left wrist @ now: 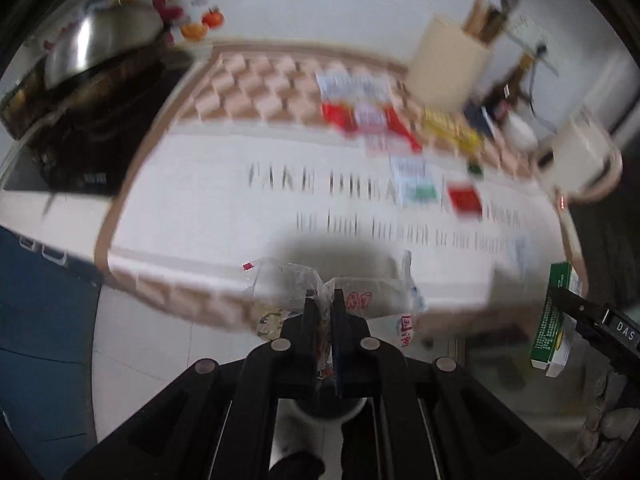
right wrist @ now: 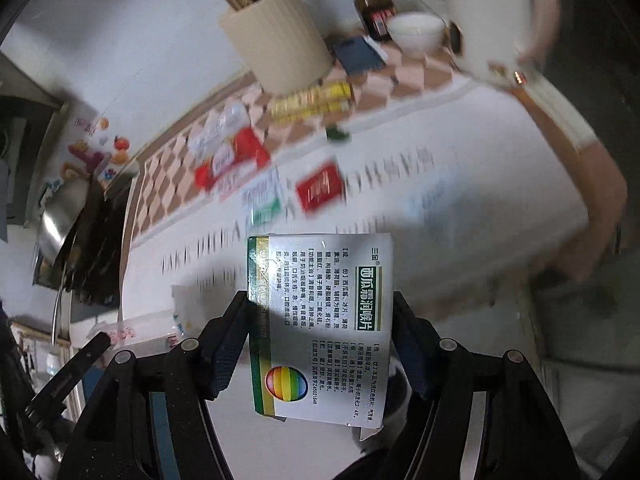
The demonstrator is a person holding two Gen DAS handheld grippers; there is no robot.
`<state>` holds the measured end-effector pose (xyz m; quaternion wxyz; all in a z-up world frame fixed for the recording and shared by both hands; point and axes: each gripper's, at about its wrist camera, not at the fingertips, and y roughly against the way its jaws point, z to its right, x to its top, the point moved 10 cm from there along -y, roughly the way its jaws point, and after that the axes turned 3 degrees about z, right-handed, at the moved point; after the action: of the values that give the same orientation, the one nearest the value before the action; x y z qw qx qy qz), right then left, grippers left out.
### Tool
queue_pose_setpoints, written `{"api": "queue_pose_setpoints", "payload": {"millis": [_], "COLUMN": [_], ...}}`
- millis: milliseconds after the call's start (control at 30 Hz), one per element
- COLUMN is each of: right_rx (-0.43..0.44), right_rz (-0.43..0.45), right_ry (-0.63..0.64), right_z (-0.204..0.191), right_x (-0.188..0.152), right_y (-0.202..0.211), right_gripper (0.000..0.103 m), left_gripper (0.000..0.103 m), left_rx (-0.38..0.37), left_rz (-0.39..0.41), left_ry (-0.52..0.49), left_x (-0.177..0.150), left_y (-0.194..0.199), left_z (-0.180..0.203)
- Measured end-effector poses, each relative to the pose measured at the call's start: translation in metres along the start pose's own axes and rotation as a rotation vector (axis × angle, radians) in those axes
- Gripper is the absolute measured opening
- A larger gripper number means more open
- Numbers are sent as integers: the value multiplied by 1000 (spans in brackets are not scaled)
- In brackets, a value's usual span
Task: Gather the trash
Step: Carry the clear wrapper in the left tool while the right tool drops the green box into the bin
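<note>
My left gripper (left wrist: 327,300) is shut on a clear plastic wrapper (left wrist: 288,284) with red print, held above the near edge of the mat. My right gripper (right wrist: 320,304) is shut on a white and green medicine box (right wrist: 324,320) with a rainbow ball logo; the box also shows in the left wrist view (left wrist: 554,320). On the mat lie a red packet (right wrist: 320,190), a white and green packet (right wrist: 262,200), a red and white wrapper (right wrist: 230,156), a yellow packet (right wrist: 312,100) and a small green piece (right wrist: 338,134). The left gripper's tip shows in the right wrist view (right wrist: 96,342).
A white mat (left wrist: 240,216) with printed text and a pink checkered border covers the counter. A beige utensil holder (right wrist: 276,40), dark sauce bottle (right wrist: 372,4), white bowl (right wrist: 416,32) and white kettle (right wrist: 492,12) stand at the back. A steel wok lid (left wrist: 100,40) sits on a stove at left.
</note>
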<state>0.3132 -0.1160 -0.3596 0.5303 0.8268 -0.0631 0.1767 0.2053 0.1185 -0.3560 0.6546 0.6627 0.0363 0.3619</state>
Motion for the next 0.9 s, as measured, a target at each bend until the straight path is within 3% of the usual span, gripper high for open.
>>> {"api": "queue_pose_setpoints", "payload": {"millis": [200,467,700,900], "right_rx": [-37,-102,-119,-141], "right_rz": [-139,-391,-534,-595], "right_ry": [-30,-69,-62,-41], "right_z": [31,110,175,213], "right_x": [-129,-291,-389,-437], "right_y": [-39,-179,-335,-427], "right_gripper": [70,70,70,70], "left_gripper": [3,3,3,8], "left_rx": [-4,-10,-32,-54], "left_rz": [-237,-515,-705,-798], "left_ry": [-27,30,76,82], "left_x": [-115,-244,-345,-400], "left_y": [-79,-254,-428,-492], "left_z": [-11,-17,-22,-28]}}
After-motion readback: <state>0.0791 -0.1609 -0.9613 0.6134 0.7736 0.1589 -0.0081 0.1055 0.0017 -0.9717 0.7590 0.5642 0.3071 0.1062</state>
